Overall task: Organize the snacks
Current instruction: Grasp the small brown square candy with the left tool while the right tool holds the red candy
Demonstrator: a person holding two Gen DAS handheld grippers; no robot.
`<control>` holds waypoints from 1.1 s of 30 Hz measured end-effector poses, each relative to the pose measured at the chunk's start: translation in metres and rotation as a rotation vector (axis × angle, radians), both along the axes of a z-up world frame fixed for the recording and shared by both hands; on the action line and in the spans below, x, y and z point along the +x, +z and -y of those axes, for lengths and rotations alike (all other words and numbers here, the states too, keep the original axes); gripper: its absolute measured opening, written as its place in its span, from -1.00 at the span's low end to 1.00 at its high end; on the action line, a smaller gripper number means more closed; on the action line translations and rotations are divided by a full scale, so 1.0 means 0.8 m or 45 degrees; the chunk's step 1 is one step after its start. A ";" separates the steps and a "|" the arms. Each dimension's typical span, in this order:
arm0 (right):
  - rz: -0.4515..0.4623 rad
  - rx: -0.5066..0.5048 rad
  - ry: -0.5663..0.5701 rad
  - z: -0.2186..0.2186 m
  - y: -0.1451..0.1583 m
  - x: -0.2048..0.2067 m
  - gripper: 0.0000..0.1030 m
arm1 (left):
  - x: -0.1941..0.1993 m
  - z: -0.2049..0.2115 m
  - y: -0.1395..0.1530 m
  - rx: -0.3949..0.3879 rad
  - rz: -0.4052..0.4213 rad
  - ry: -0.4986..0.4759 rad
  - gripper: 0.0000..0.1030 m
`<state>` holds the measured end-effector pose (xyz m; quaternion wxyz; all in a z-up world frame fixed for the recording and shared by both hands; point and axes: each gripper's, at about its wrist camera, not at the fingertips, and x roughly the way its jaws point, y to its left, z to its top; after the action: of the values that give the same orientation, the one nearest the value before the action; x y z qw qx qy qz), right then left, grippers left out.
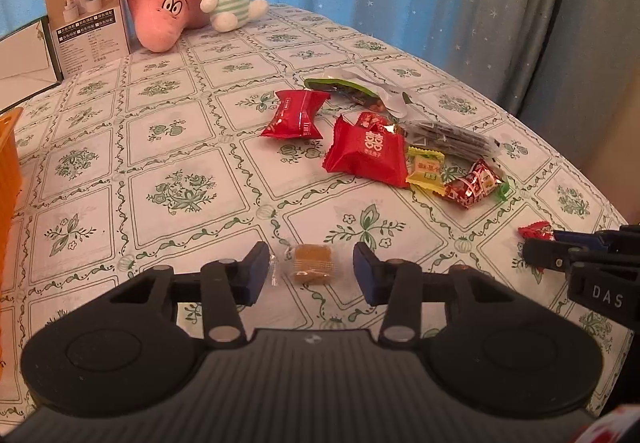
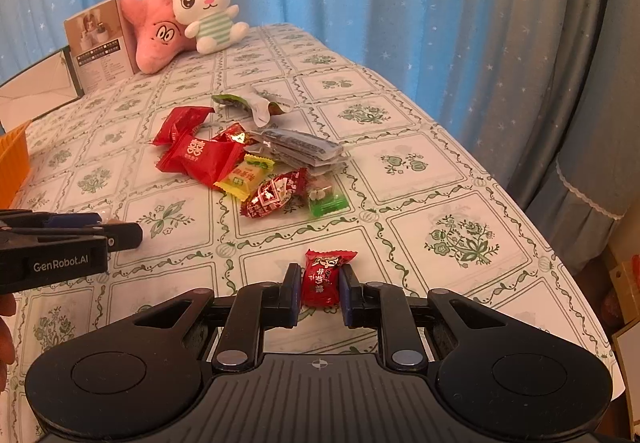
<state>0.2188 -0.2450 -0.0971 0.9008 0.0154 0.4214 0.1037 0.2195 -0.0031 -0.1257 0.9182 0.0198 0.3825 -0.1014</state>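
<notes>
Between the blue pads of my left gripper (image 1: 311,270) lies a brown candy in a clear wrapper (image 1: 313,263), flat on the green-flowered tablecloth (image 1: 176,147). The jaws are spread wide here, with a gap showing on each side of the candy, so nothing is gripped. My right gripper (image 2: 320,289) has its pads drawn in on either side of a small red candy (image 2: 324,277), right at the wrapper's sides; whether they truly pinch it I cannot tell, since the candy also seems to rest on the cloth.

Taking the big red packet with gold characters (image 2: 200,159) as my mark: both candies sit on the near side of it, the brown one to the left, the red one to the right. A second red packet (image 2: 182,123) lies just behind it. A yellow sweet (image 2: 246,175) touches its right edge, and beyond that come a dark red patterned wrapper (image 2: 276,193) and a green-ended clear one (image 2: 326,201). A stack of clear dark-filled sachets (image 2: 300,149) lies to its right rear, with an opened green pouch (image 2: 248,105) farther back. Far behind it a white bunny plush (image 2: 206,13) leans on a pink plush (image 2: 156,39) beside a printed carton (image 2: 102,47). Well to its left stands an orange bin (image 2: 14,163).
</notes>
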 end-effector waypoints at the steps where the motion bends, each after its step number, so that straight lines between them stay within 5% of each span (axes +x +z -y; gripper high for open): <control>1: 0.000 0.000 0.000 0.000 0.000 0.000 -0.61 | -0.001 0.000 0.000 0.002 0.005 0.005 -0.28; 11: 0.014 0.009 0.006 -0.002 0.004 -0.002 -0.61 | -0.017 -0.001 0.004 -0.014 0.007 0.032 -0.45; 16: 0.040 0.008 0.026 -0.009 0.013 -0.006 -0.61 | -0.026 -0.011 0.018 -0.023 0.028 0.068 -0.77; 27: 0.054 0.005 0.061 -0.023 0.020 -0.013 -0.61 | -0.025 -0.026 0.012 -0.073 -0.003 0.078 -0.78; 29: 0.056 0.007 0.060 -0.023 0.020 -0.013 -0.62 | -0.028 -0.031 0.012 -0.102 -0.002 0.097 -0.97; 33: 0.054 0.007 0.064 -0.023 0.019 -0.013 -0.61 | -0.038 -0.041 0.014 -0.141 0.002 0.132 -1.00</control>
<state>0.2082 -0.2262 -0.0819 0.9066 0.0050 0.4021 0.1276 0.1895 0.0301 -0.1144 0.9222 -0.0507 0.3759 -0.0748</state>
